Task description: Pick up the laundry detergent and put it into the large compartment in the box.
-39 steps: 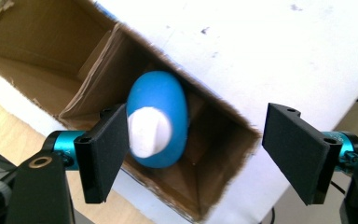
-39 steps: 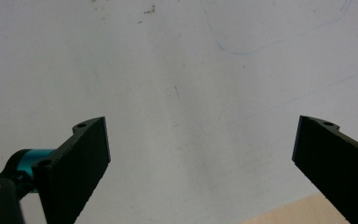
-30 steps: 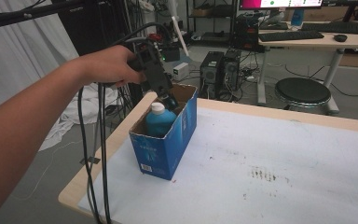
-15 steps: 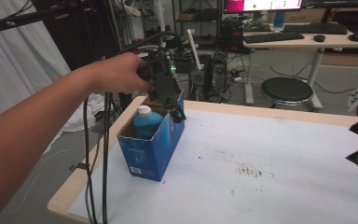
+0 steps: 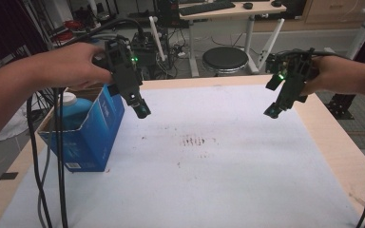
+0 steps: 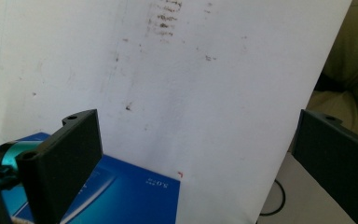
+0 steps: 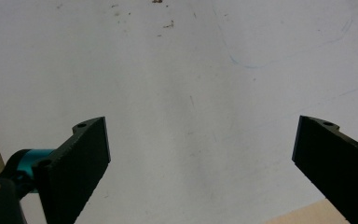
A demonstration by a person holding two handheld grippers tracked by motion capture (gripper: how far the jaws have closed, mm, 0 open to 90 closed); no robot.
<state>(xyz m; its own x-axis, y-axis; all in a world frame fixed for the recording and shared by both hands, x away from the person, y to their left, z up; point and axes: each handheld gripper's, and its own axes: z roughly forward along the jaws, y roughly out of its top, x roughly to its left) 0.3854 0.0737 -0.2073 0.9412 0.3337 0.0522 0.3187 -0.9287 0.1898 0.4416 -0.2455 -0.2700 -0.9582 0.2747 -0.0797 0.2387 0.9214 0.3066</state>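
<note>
Item: blue bottle with a white cap, standing upright inside the blue carton. The carton is open at the top and sits at the left edge of the table, on the white sheet that covers most of the tabletop. Only the bottle's cap and shoulder rise above the carton wall.

Left gripper: held in the left hand, hanging just right of the carton's far corner, above the sheet, tilted downward. Its jaws have just been opening and now stand wide apart with nothing between them; in the left gripper view the carton's printed side lies below them.

Right gripper: held in the right hand, well apart over the sheet's right side, jaws spread and empty.

Sheet: brown smudges near its middle, between the two grippers. Black cables trail down in front of the carton's left side.

Surroundings: a round black stool and a desk with a keyboard beyond the far edge.
</note>
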